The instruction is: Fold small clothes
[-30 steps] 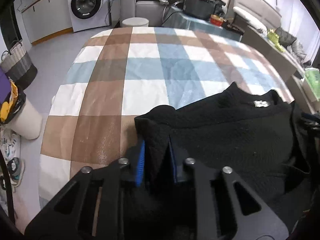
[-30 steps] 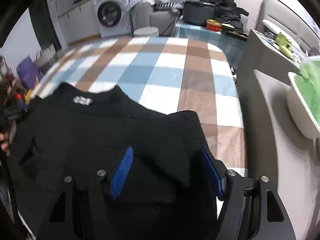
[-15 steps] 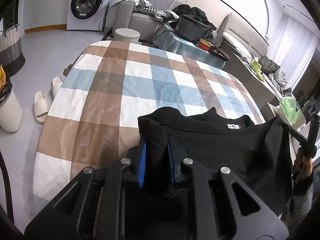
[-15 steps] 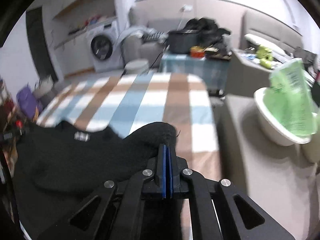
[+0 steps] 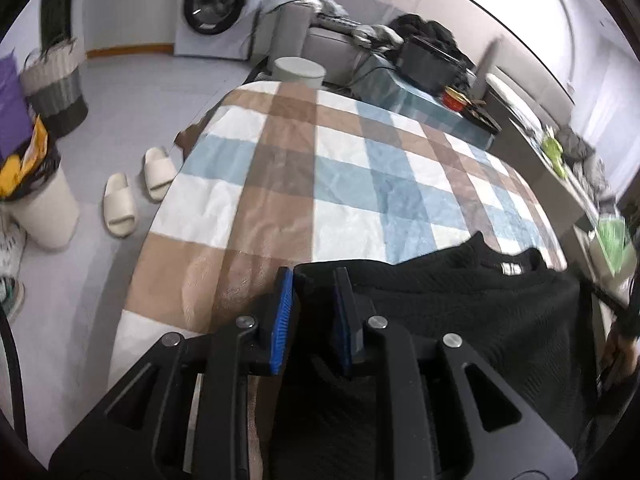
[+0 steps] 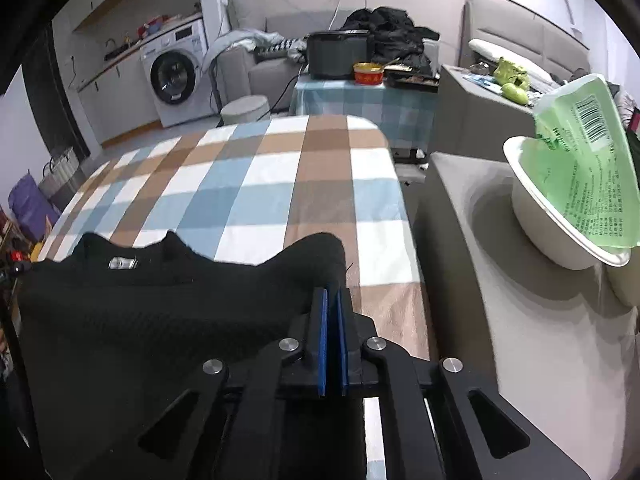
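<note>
A black knit sweater (image 5: pixel 460 320) hangs stretched between my two grippers above the near end of the plaid table (image 5: pixel 340 168). Its neck label faces me. My left gripper (image 5: pixel 314 280) is shut on the sweater's left shoulder, with cloth bunched between the blue pads. In the right wrist view the sweater (image 6: pixel 160 320) spreads to the left, and my right gripper (image 6: pixel 332 296) is shut tight on its right shoulder. The plaid table (image 6: pixel 260 184) lies beyond it.
A white bowl with a green packet (image 6: pixel 572 200) stands on a grey unit right of the table. Slippers (image 5: pixel 120 200), a white bin (image 5: pixel 44 208) and a basket (image 5: pixel 56 80) are on the floor at the left. A washing machine (image 5: pixel 216 4) and sofa stand behind.
My right gripper closed on the sweater's right shoulder. Both grippers lifted the sweater off the table, so it now hangs stretched between them.
</note>
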Motion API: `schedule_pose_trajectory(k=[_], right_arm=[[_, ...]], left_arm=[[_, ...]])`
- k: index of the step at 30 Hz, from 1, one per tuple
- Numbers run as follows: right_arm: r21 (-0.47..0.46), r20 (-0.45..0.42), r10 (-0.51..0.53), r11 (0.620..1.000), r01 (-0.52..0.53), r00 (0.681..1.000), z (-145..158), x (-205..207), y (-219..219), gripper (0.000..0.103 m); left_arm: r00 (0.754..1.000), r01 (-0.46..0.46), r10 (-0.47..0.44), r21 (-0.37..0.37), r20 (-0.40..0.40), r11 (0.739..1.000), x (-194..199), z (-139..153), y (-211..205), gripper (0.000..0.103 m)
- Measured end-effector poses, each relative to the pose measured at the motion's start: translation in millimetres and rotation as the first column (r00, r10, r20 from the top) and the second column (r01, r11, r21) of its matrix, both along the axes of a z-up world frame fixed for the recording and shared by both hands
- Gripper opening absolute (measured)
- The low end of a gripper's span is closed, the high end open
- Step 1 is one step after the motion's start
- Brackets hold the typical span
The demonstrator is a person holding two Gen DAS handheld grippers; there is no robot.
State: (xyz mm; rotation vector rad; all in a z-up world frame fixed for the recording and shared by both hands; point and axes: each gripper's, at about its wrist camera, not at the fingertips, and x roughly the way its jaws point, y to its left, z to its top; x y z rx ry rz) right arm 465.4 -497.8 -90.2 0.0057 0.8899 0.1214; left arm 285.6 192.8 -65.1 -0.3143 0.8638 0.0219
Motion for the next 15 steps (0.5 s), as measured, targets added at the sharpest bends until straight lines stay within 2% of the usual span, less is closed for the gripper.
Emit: schedule_pose_trajectory(k=[1, 3, 4, 5, 7, 8, 9, 10, 11, 12, 15], right_arm=[[-0.003, -0.013, 0.006, 1.0, -0.006, 1.0, -1.5, 0.2, 0.9, 0.009], [-0.009, -0.039, 0.02, 1.0, -0.021, 0.999, -5.0, 0.7, 3.6, 0.016], [-0.008, -0.045, 0.026, 1.0, -0.026, 0.999, -6.3, 0.7, 4.8, 0.019], [-0.005, -0.05, 0.033, 0.999, -0.033, 0.998, -7.7, 0.1, 6.0, 0.024], [-0.008, -0.051, 0.038, 0.999, -0.039, 0.998, -7.9, -3.3, 7.4, 0.027], [-0.009, -0.051, 0.045, 0.999, -0.045, 0.998, -8.1, -4.7, 8.5, 0.028], [-0.012, -0.05, 0.047, 0.999, -0.047, 0.998, -8.1, -5.5, 9.4, 0.028], [-0.016, -0.048, 0.047, 0.999, -0.048, 0.998, -8.4, -6.0, 10.0, 0.028], [-0.018, -0.048, 0.048, 0.999, -0.049, 0.998, -8.9, -5.9, 10.3, 0.028], [-0.018, -0.05, 0.047, 0.999, -0.048, 0.998, -9.5, -5.1, 10.1, 0.028], [-0.013, -0.051, 0.046, 0.999, -0.047, 0.998, -10.2, -4.4, 9.4, 0.028]], left_arm=[[1.0, 0.021, -0.021, 0.023, 0.001, 1.0, 1.6, 1.0, -5.8, 0.026], [0.998, 0.051, -0.05, 0.034, -0.022, 0.998, 4.6, -0.9, -13.6, 0.058], [0.997, 0.063, -0.061, 0.035, -0.041, 0.997, 6.0, -3.4, -17.3, 0.061], [0.996, 0.072, -0.07, 0.033, -0.051, 0.997, 6.2, -5.5, -20.1, 0.062], [0.993, 0.095, -0.092, 0.035, -0.075, 0.995, 5.9, -10.1, -25.6, 0.062], [0.993, 0.098, -0.095, 0.044, -0.073, 0.994, 5.0, -11.6, -28.1, 0.06], [0.993, 0.103, -0.1, 0.062, -0.059, 0.993, 3.4, -12.0, -31.0, 0.043], [0.994, 0.103, -0.099, 0.08, -0.055, 0.991, 2.9, -12.3, -32.8, 0.03], [0.993, 0.107, -0.102, 0.087, -0.054, 0.99, 2.9, -11.8, -33.7, 0.012], [0.994, 0.108, -0.105, 0.08, -0.039, 0.991, 2.2, -9.8, -32.9, 0.006], [0.994, 0.082, -0.086, 0.06, 0.068, 0.995, -6.4, 8.0, -27.5, 0.005]])
